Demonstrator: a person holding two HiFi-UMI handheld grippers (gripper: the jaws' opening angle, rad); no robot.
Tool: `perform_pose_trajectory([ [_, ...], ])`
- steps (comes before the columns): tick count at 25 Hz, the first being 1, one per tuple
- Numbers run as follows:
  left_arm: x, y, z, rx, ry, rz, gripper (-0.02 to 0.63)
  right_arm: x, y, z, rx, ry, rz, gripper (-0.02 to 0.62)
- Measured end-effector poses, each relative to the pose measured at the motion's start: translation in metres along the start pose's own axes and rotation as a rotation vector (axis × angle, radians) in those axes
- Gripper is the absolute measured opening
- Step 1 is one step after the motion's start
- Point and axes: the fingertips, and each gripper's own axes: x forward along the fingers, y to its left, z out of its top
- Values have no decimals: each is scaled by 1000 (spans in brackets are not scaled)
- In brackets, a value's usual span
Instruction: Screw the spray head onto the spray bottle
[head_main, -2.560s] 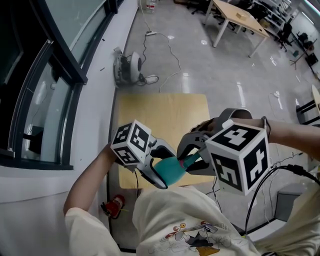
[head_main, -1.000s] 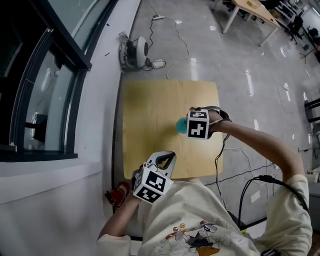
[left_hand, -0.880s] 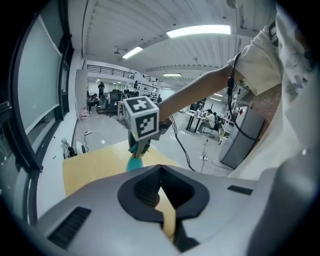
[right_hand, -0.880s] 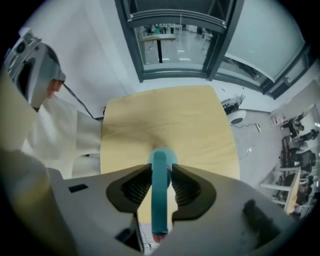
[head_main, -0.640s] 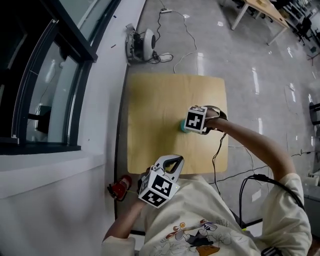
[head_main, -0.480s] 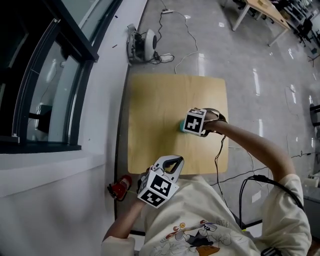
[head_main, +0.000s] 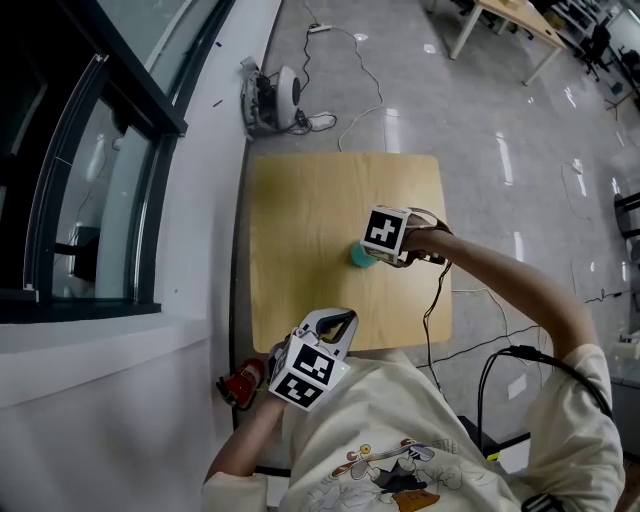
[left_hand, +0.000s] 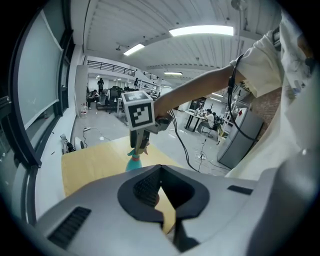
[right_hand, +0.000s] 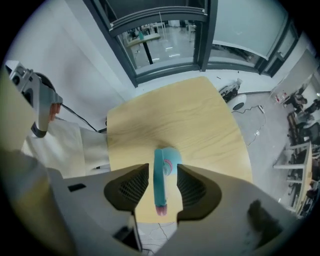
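A teal spray bottle (head_main: 357, 256) stands upright on the wooden table (head_main: 300, 200), right of its middle, with the spray head (right_hand: 159, 185) on top. My right gripper (head_main: 371, 251) hangs straight over it. Its jaws are opening: the spray head lies between the pads (right_hand: 134, 187) with a gap on each side. In the left gripper view the bottle (left_hand: 133, 163) stands under the right gripper (left_hand: 139, 149). My left gripper (head_main: 339, 320) is shut on nothing, at the table's front edge by the person's chest.
A dark window wall (head_main: 90, 180) runs along the table's left side. A white device with cables (head_main: 272, 100) lies on the floor beyond the table. A red object (head_main: 240, 378) sits low at the front left corner. Cables (head_main: 440, 300) hang off the right edge.
Earlier both grippers held the bottle close to the person's chest. Now it stands on the table under the right gripper, and the left gripper has drawn back to the front edge.
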Motion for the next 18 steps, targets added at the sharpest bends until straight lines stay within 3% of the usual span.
perform_pose_trajectory([
  [4,1,2,11,-16,-22,-3,8,-52,-10,4,31,-81,-13,175],
  [7,-2,7,22,-51,-57,1,8,-122,-21,15,80,-261,-57,175],
  [12,-14,25,41,-123,-149,66,8,-269,-24,29,171,-738,-218,173],
  [15,-22,28,58,-125,-200,106,8,-319,-20,-4,310,-945,-389,171],
  [18,-31,31,72,-120,-258,149,8,-318,-15,-51,491,-1086,-560,119],
])
